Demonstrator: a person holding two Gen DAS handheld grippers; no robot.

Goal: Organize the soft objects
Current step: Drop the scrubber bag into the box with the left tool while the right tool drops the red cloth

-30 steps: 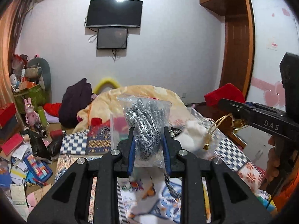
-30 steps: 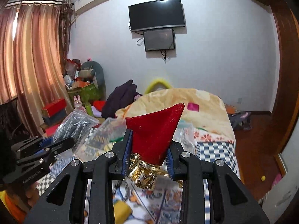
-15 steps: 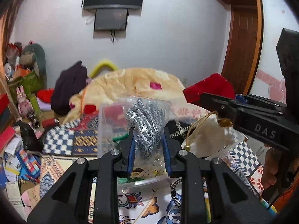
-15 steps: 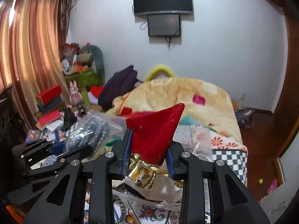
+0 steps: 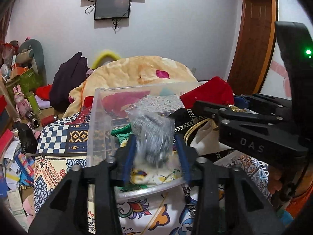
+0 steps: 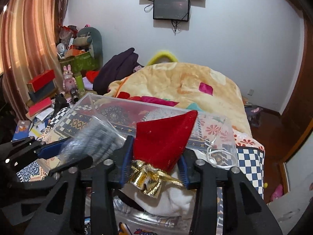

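Observation:
My left gripper [image 5: 155,152] has spread wider than before around a clear plastic bag of grey knit gloves [image 5: 153,135], which is blurred between the fingers over a clear plastic box [image 5: 97,121] on the bed. The bag also shows in the right wrist view [image 6: 93,137]. My right gripper [image 6: 156,156] is shut on a red velvet pouch [image 6: 162,137] with a gold bow [image 6: 148,180], held over the same box [image 6: 82,105]. The red pouch also shows in the left wrist view [image 5: 209,92]. White, green and black soft items lie inside the box.
The box stands on a patterned bedspread [image 5: 58,137]. A yellow blanket [image 6: 176,84] is heaped behind it. A dark garment [image 6: 117,66], boxes and toys crowd the left floor. A wooden door frame [image 5: 252,39] stands at the right.
Both grippers have tilted down and moved over the clear box. The left gripper's fingers have spread and the glove bag between them is blurred and lower.

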